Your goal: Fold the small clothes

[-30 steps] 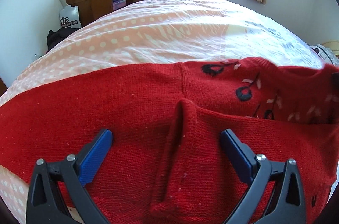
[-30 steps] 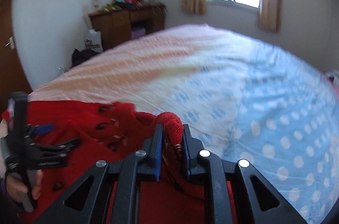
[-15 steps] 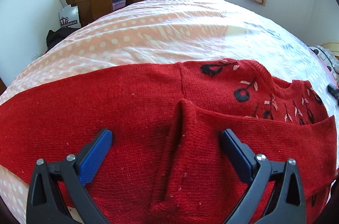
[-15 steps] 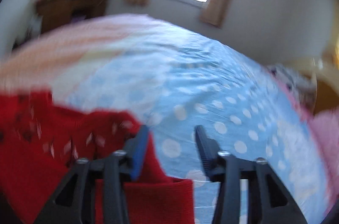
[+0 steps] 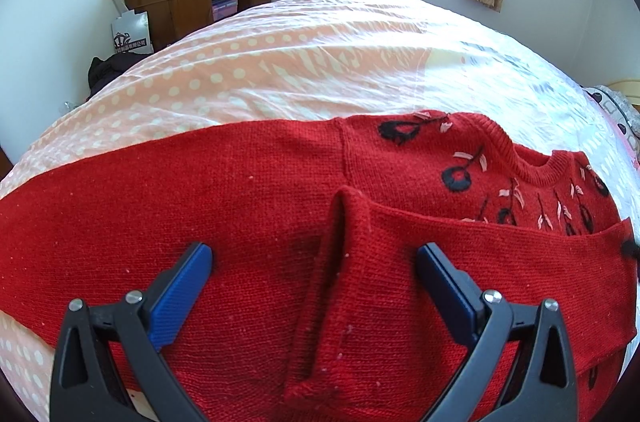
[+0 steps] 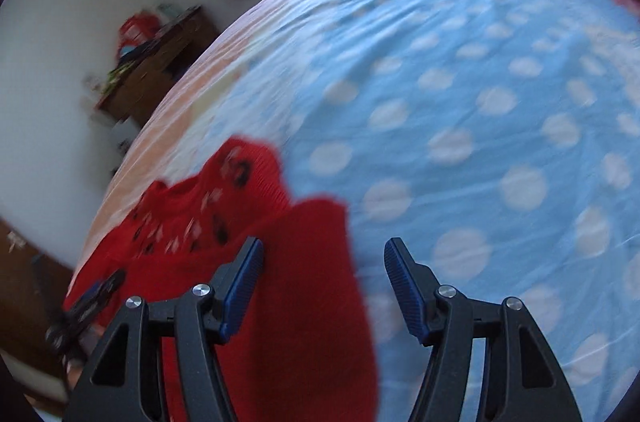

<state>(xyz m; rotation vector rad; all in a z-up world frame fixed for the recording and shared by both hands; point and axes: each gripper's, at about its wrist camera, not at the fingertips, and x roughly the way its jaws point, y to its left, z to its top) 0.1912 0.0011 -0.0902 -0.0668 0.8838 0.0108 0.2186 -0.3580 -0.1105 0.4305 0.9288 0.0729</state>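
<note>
Left wrist view: the left claw (image 5: 314, 258) is spread wide, gripping nothing, above the red sweater (image 5: 200, 206) lying flat on the bed (image 5: 320, 54), one sleeve (image 5: 460, 242) folded across the body.

Right wrist view, blurred: the right claw (image 6: 324, 254) is likewise spread and empty, over the sweater's edge.

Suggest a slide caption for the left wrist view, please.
Open left gripper above a red sweater, one sleeve folded across.

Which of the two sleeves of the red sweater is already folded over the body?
The sleeve lying across the red sweater below its collar, with its cuff near the open left hand-held gripper. The other sleeve stretches flat outward.
</note>
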